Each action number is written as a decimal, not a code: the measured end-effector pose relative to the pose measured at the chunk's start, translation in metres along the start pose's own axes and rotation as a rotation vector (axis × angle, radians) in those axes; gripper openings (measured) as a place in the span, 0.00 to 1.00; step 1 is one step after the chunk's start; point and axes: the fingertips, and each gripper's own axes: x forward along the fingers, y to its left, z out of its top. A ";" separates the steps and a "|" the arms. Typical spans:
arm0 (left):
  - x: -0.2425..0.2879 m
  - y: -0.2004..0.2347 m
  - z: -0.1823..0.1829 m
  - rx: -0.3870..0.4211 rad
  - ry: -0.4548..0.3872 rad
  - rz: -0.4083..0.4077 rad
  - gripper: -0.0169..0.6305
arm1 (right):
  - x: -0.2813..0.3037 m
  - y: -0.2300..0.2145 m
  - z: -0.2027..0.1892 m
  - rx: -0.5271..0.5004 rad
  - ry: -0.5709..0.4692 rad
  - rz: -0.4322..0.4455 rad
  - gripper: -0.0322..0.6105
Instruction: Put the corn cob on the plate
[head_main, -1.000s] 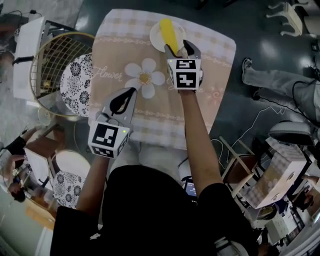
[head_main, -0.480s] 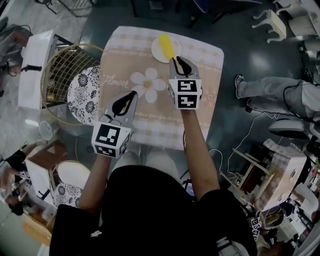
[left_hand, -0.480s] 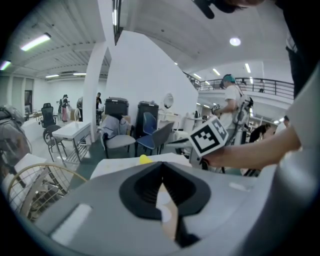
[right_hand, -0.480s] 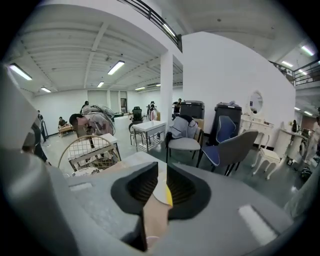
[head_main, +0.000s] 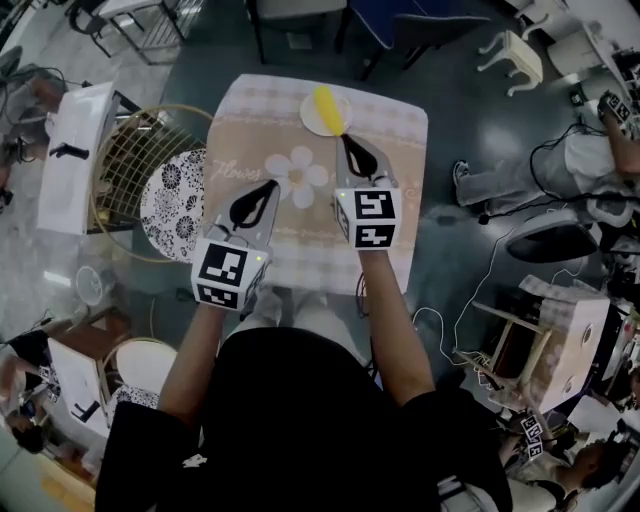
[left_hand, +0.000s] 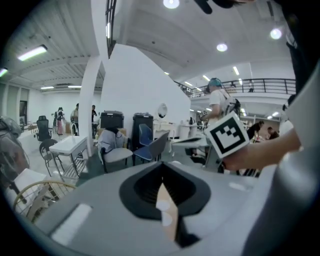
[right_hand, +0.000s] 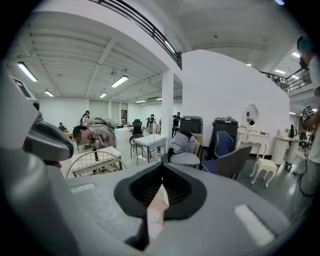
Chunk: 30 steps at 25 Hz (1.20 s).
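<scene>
The corn cob (head_main: 327, 106) lies across the plate (head_main: 311, 122), which sits at the far edge of the counter (head_main: 395, 140). The right claw (head_main: 347, 141) hangs just on the plate's near side, clenched on nothing. The left claw (head_main: 268, 186), farther from the plate and to its left, is also clenched and empty

Your table (head_main: 395, 140) is open from its middle out to 3 o'clock. At 12 o'clock the plate (head_main: 316, 120) with the corn cob (head_main: 327, 103) takes the far edge. At 9 o'clock a wire basket (head_main: 125, 165) stands just beside the table.
</scene>
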 end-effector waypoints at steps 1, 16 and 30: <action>-0.005 -0.003 0.002 0.012 -0.006 -0.005 0.03 | -0.008 0.005 0.004 -0.004 -0.009 -0.001 0.05; -0.069 -0.003 0.031 0.053 -0.131 -0.048 0.03 | -0.099 0.073 0.069 -0.016 -0.191 -0.016 0.05; -0.114 -0.016 0.040 0.124 -0.193 -0.128 0.03 | -0.154 0.122 0.092 0.011 -0.285 -0.025 0.05</action>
